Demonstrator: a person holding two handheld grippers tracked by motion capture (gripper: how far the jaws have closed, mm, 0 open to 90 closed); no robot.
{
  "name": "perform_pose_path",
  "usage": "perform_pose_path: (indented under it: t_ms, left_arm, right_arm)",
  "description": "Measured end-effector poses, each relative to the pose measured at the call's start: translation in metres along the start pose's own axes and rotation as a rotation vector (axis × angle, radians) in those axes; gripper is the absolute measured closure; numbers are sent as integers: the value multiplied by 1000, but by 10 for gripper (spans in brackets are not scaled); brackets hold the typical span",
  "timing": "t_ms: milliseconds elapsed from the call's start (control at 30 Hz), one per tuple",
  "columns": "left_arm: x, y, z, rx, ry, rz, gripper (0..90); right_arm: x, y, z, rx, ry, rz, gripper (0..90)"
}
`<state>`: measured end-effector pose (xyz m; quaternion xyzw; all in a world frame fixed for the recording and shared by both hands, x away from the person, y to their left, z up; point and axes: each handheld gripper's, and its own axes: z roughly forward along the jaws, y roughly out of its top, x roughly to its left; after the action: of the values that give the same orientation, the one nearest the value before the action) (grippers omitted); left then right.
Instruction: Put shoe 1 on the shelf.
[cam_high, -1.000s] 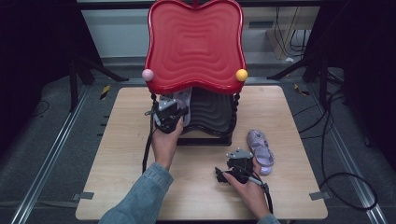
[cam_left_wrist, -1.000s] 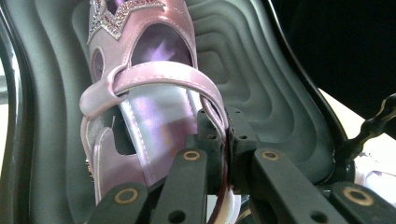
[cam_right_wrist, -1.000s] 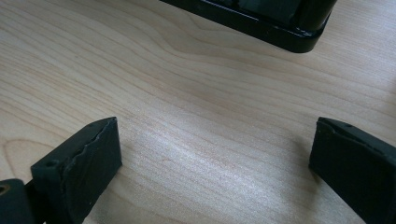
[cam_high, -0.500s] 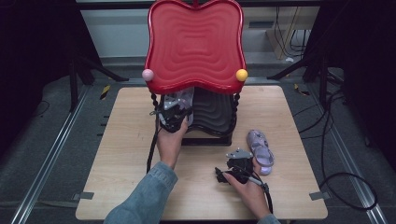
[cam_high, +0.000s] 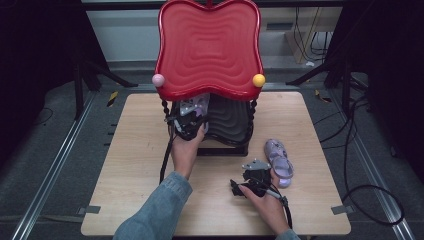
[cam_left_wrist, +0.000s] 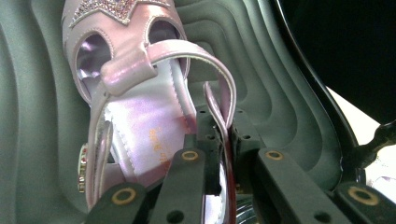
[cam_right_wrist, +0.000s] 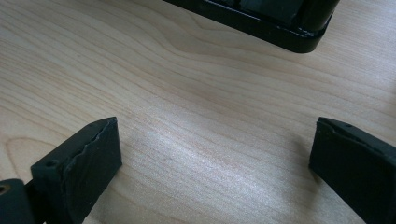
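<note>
The pale wooden tabletop (cam_high: 125, 165) fills frame centre on grey carpet. Left tongs (cam_left_wrist: 219, 154) clench a lilac strapped sandal (cam_left_wrist: 140, 107) inside the black ridged case (cam_left_wrist: 289, 84); right tongs (cam_right_wrist: 212, 154) gape.

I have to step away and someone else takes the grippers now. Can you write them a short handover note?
Left gripper: shut on the heel strap of the first lilac sandal, holding it inside the open red case, over its dark ribbed base.
Right gripper: open, holding nothing, low over the wooden table.
Second lilac sandal: lies on the table to the right of the case, just beyond the right gripper.
Done: the first sandal is in the case but not released.
Left: probably let it go, then place the second sandal in the case and perhaps close the red lid.
</note>
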<state>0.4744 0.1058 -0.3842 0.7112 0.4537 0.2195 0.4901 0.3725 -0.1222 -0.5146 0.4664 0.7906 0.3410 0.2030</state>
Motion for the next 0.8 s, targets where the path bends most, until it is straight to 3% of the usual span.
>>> perform_pose_path:
  t_ms: [533, 800]
  left_arm:
    - [-6, -1, 3, -1, 14, 15, 770]
    - [-11, -2, 1, -40, 24, 43, 680]
  right_arm:
    - [0, 0, 0, 0, 1, 0, 24]
    - [0, 0, 0, 0, 1, 0, 24]
